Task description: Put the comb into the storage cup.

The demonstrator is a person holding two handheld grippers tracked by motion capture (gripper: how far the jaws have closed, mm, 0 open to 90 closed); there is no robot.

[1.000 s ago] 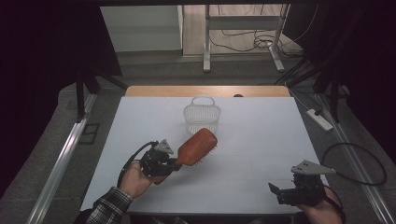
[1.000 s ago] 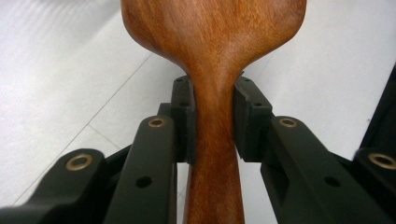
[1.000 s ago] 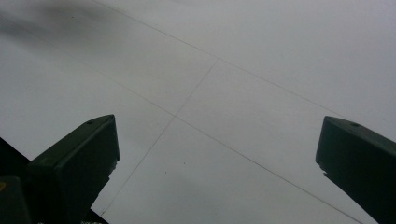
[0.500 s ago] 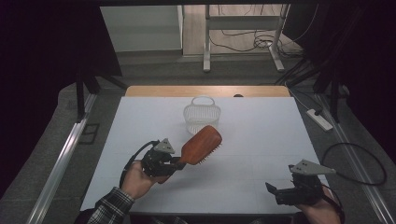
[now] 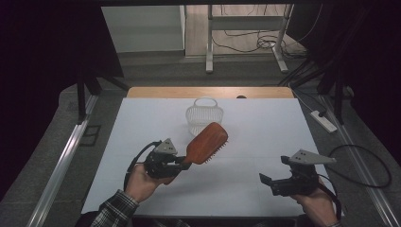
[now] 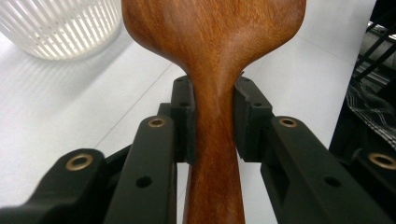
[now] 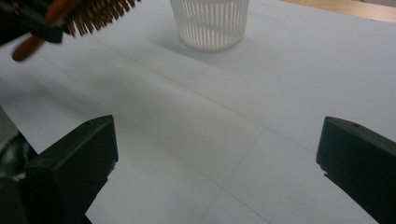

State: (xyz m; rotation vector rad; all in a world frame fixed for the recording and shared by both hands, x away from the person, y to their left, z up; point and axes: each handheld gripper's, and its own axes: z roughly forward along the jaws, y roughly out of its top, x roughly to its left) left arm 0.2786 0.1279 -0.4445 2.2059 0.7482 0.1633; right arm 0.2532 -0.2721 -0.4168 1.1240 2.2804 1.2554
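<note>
The left gripper has its jaws clamped on the narrow neck of the wooden hairbrush, one black pad pressed to each side of the handle in the left gripper view; the brush is held clear of the white table, its oval head tilted up towards the white slatted basket and just short of it, the bristles facing the right-hand side; the basket stands upright on the table, just beyond the brush head; the right gripper hovers well apart from the basket, near the table's front edge, its jaws spread wide with nothing between them.
</note>
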